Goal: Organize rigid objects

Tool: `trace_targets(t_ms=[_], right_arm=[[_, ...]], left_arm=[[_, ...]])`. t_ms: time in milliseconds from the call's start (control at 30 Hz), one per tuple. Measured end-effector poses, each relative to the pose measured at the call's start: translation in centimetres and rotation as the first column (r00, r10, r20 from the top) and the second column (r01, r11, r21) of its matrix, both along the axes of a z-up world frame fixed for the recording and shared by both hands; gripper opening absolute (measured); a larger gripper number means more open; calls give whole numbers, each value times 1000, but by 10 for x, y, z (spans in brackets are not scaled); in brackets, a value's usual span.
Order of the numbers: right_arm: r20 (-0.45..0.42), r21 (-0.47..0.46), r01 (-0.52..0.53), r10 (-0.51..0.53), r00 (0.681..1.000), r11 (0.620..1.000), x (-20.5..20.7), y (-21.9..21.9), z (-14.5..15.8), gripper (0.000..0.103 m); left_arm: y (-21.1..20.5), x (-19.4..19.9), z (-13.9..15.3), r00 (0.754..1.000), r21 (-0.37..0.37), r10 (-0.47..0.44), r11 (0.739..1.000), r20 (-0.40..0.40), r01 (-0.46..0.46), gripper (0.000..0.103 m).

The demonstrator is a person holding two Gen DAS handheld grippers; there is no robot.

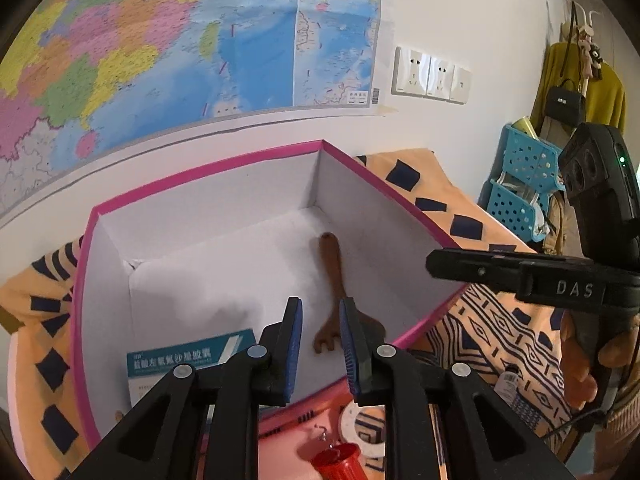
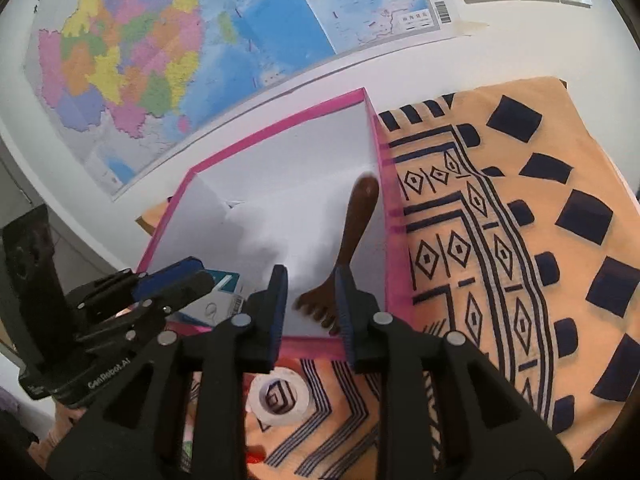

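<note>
A pink-rimmed white box (image 1: 208, 168) (image 2: 280, 124) stands on a patterned cloth. On its floor lies a brown wooden fork (image 1: 334, 276) (image 2: 356, 220), handle toward the far corner, tines toward me. A teal-and-white medicine carton (image 1: 192, 356) (image 2: 224, 280) rests in the near left corner. My right gripper (image 2: 311, 280) hovers over the near wall, open, with the fork's tines showing past its fingertips and untouched by the pads. My left gripper (image 1: 320, 320) (image 2: 172, 276) hangs over the box beside the carton, its jaws drawn close with only a slim gap and nothing in it.
In front of the box lie a white tape roll (image 1: 360, 428) (image 2: 280, 400) and a red plastic thing (image 1: 340, 464). The orange cloth (image 2: 520, 240) spreads to the right. Blue perforated baskets (image 1: 520, 184) and hanging clothes stand at far right. A map covers the wall.
</note>
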State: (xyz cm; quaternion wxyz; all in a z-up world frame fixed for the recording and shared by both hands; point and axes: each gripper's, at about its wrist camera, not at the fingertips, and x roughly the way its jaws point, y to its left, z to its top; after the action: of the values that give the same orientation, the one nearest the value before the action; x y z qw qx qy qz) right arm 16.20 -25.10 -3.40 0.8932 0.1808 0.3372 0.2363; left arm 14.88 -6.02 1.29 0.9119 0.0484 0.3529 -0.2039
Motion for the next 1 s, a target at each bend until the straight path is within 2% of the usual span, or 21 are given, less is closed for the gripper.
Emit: trace_targets(t_ms=[200,267,333,367,567,667,1000], right_arm=[[35,-1,-8,8,999,1000,-15,-6,5,27],[49,-13,-26,27,998,1000,-20,-5,6,27],[70,-28,-42,44,997,999,-28,-2,8,27],[76,-35,-57,60,995,998,-33,-1,8,27],[105,-65,-183,189,976,981,-61,15,1,27],[98,-79,-247,254,962,966,-71,27,-7,27],[-9,-85,-385,386,923,919,-78,77,-51,27]], left_arm=[[8,-14,4,1000,-56,-14,998,5,14,28],[11,-21,8,1000,-72,-14,997,17,15,33],[15,-28,10,1000,-93,-12,996,29,14,45],[18,-32,11,999,-107,-10,994,33,13,47],[37,-55,5,1000,-151,9,988,13,-7,50],[43,-63,-8,999,-135,29,990,-15,-31,50],[51,-88,-46,993,-117,47,991,-104,-59,50]])
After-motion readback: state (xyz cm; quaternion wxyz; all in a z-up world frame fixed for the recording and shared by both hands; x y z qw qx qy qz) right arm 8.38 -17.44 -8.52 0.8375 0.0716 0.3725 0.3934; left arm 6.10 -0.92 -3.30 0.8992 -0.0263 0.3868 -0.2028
